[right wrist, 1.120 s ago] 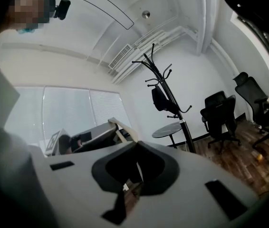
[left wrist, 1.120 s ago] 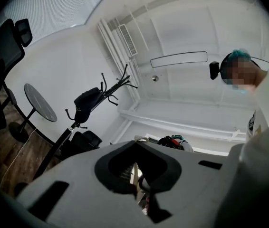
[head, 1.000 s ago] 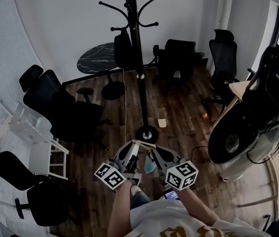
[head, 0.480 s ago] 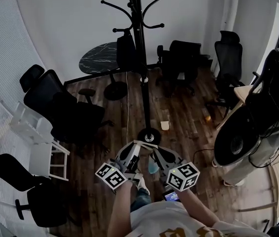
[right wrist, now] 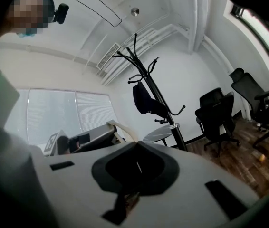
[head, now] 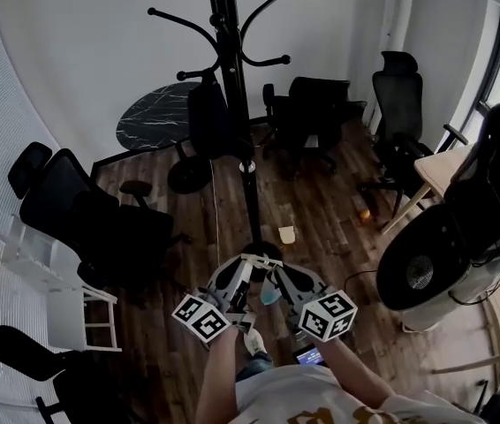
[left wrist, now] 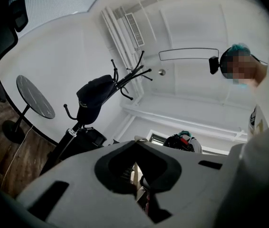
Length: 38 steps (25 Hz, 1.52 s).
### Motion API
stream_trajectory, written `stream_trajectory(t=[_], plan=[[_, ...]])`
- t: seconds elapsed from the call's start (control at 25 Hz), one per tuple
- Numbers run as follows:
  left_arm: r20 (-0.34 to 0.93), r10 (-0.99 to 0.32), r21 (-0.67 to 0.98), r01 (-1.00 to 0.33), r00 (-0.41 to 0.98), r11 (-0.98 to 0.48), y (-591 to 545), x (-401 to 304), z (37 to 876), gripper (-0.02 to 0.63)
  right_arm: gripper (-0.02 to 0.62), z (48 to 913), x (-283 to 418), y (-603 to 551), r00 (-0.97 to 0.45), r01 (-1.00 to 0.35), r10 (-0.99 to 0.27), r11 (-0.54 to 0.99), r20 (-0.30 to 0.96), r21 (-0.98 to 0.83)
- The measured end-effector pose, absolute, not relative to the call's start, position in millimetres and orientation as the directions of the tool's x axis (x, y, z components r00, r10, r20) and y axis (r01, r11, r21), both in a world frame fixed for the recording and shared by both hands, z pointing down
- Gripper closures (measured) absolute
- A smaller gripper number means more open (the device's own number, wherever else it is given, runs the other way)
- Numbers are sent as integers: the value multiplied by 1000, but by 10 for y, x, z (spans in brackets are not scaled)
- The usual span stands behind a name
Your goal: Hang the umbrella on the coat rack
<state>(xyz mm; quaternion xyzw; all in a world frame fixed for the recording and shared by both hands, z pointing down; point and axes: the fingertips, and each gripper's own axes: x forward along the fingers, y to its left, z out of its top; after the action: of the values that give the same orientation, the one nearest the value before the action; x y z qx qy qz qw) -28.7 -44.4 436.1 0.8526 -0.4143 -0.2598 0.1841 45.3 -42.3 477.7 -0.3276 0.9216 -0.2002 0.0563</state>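
the umbrella point(head: 206, 117), that dark folded bundle as best i can judge, already hangs from a low hook on the coat rack point(head: 249, 193). the left claw point(head: 232, 276) and the right claw point(head: 287, 279) are each pressed together on nothing, low by the person. the hanging looks done; next calls only for standing clear.

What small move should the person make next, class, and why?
Probably just lower both grippers and stop. The umbrella seems already to hang from a hook of the coat rack, while the left gripper and right gripper are shut, empty and held near the person's body, well apart from the rack.
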Motion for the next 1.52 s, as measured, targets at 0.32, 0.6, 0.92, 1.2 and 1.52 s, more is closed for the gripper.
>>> stream_trajectory(t=[0.32,0.6,0.92,1.2,1.52], plan=[[-286,-767,539,-565,575,-625,-1210,-637,4376,588,583,4762,109,-1190,-731,-634,-681,656,41,-409],[-287,-712,527,-516,640,-676,-1714,-789,4403,588,584,4817,-86,-1650,-672,-688,-738,597,53,-413],[-268,-702,516,-517,660,-683,-1975,-1001,4452,588,584,4845,-301,-1835,-640,-722,-766,572,59,-389],[-268,-710,535,-512,652,-672,-2104,-1103,4499,588,584,4832,-355,-1941,-635,-721,-771,571,45,-392],[-267,-717,541,-515,644,-665,-2249,-1108,4580,588,584,4880,-366,-2064,-649,-709,-760,584,41,-396]])
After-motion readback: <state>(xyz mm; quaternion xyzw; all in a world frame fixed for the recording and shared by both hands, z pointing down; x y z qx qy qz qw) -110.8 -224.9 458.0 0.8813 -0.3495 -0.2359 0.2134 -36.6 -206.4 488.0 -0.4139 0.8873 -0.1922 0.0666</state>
